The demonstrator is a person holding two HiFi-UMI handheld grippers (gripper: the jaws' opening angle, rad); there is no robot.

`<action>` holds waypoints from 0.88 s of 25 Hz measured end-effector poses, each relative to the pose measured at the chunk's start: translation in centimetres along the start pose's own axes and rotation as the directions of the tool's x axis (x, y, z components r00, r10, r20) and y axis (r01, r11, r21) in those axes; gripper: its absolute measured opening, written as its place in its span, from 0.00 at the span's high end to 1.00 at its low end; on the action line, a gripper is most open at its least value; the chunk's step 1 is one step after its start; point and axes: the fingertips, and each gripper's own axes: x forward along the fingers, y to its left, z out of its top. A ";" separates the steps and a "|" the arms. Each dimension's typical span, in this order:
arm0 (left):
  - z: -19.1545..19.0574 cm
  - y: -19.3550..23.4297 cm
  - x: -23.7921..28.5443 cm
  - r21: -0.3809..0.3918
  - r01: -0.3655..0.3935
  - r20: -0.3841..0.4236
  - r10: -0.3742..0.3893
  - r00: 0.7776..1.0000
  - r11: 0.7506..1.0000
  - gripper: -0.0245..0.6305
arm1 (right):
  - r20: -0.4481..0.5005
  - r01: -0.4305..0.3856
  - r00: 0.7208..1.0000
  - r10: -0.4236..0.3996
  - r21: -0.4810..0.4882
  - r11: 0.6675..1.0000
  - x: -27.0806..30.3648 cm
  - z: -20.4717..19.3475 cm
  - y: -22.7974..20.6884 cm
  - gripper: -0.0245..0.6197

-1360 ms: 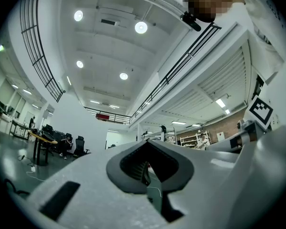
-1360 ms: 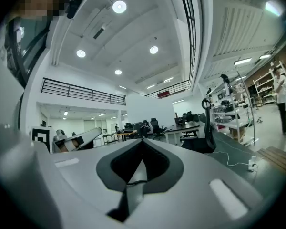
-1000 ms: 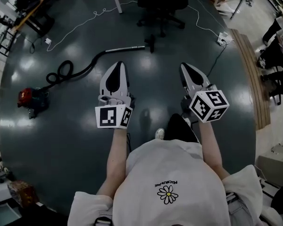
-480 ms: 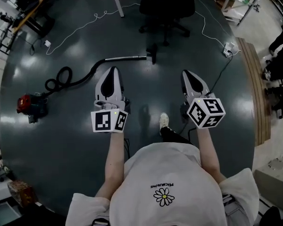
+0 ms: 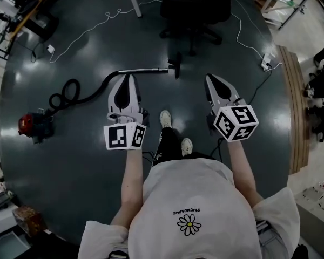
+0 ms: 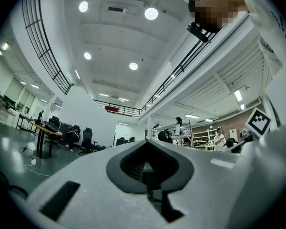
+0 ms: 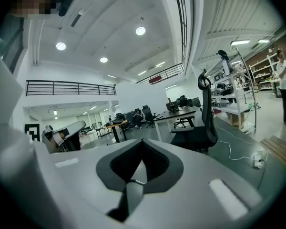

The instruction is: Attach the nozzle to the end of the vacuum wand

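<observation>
Presently: vacuum wand (image 5: 143,70), metal, lying flat on the dark floor (image 5: 70,161) ahead of the person. Nozzle (image 5: 176,65), dark, at the wand's right-hand end; whether touching or just apart is too small to tell. Attachment judged not begun, since nothing is held. Hose (image 5: 78,93) runs left to the red vacuum body (image 5: 32,124). Left gripper (image 5: 130,79): jaws clenched, empty. Right gripper (image 5: 211,80): the same. Neither gripper view shows wand or nozzle.
</observation>
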 end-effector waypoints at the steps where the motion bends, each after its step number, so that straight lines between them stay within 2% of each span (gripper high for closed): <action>1: -0.8 0.8 1.4 -0.004 0.004 -0.002 -0.004 1.000 1.000 0.96 | -0.003 0.004 1.000 -0.004 0.000 1.000 1.6 0.0 -0.7 0.95; 4: -2.9 3.7 6.3 -0.014 0.020 -0.011 -0.020 1.000 1.000 0.96 | -0.001 0.015 1.000 -0.015 -0.005 1.000 7.0 0.9 -2.3 0.95; 9: -4.5 10.2 15.8 -0.047 0.053 -0.009 -0.054 0.999 0.998 0.96 | 0.001 0.047 0.999 -0.047 -0.021 0.999 17.7 4.5 -4.0 0.95; 14: -6.7 15.4 24.0 -0.054 0.123 -0.051 -0.126 0.991 0.991 0.96 | -0.024 0.094 0.995 -0.094 -0.012 0.996 27.3 6.6 -5.6 0.95; 17: -8.8 18.0 27.6 -0.085 0.144 -0.086 -0.152 0.985 0.986 0.96 | -0.049 0.124 0.991 -0.123 0.014 0.992 30.8 6.5 -6.4 0.95; 22: -11.9 19.7 30.8 -0.121 0.147 -0.125 -0.162 0.979 0.982 0.96 | -0.110 0.158 0.981 -0.159 -0.019 0.987 33.4 5.5 -8.7 0.95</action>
